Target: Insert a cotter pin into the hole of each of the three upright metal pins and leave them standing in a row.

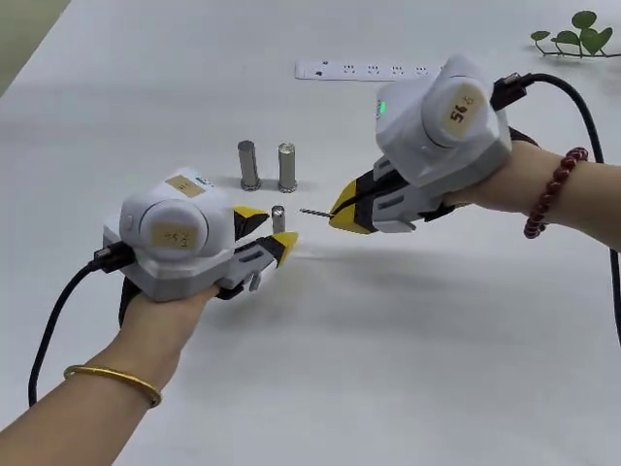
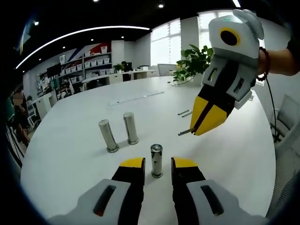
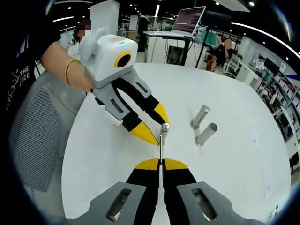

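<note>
Trickiest thing to read was the cotter pin (image 1: 315, 212). Most of it was buried in the right gripper (image 1: 342, 216), whose jaws were pinched tight on it, so only a thin stub poked out toward the front pin (image 2: 156, 161). I couldn't make out the hole in that pin at all.

In the head view the front pin's lower part was tucked behind the left gripper (image 1: 272, 229). The left gripper view showed those jaws spread apart, one on each side of the pin with a sliver of gap, and the pin upright on the table (image 1: 408, 340). The cotter tip sat just short of the pin's top, not touching as far as I could tell.

Count: three pins, all upright. That's the front one plus the back-left pin (image 1: 248, 165) and back-right pin (image 1: 287, 167), side by side behind it. One cotter pin was held.

Two thin bits (image 2: 184, 113) lay on the table past the right gripper, too small to identify. A plant (image 1: 580, 34) was cut off at the corner.
</note>
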`<state>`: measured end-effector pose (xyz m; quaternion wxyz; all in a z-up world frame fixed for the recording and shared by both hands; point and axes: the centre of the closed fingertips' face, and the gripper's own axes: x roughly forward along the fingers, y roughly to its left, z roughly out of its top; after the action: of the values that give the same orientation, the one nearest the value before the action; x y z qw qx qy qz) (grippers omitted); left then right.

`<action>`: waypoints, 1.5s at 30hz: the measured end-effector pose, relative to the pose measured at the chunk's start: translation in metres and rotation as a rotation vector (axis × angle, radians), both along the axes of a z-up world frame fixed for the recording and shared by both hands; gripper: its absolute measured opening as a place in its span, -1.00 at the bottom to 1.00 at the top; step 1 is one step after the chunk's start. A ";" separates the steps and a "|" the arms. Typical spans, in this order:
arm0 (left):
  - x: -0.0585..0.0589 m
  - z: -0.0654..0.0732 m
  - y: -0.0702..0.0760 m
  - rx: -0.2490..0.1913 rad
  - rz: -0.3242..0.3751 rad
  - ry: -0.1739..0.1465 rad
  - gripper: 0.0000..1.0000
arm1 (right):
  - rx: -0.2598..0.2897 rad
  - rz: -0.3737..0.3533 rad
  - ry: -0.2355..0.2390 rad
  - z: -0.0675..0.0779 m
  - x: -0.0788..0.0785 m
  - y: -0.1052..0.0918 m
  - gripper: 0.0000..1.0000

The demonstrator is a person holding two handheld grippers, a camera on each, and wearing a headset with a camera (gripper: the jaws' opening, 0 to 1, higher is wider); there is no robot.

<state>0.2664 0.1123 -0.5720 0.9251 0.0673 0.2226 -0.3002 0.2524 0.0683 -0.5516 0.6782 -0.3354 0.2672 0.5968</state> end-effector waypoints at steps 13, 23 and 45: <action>0.004 -0.010 -0.002 -0.013 0.013 0.014 -0.74 | -0.006 0.005 0.012 -0.009 0.004 0.007 -1.00; 0.004 -0.015 -0.001 -0.018 0.011 0.022 -0.87 | 0.000 0.016 0.023 -0.015 0.007 0.014 -1.00; 0.005 -0.018 -0.002 -0.021 0.015 0.019 -0.88 | -0.001 0.027 0.020 -0.019 0.011 0.021 -1.00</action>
<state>0.2713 0.1106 -0.5899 0.9259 0.0530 0.2287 -0.2961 0.2633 0.0890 -0.5708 0.6674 -0.3331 0.2697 0.6090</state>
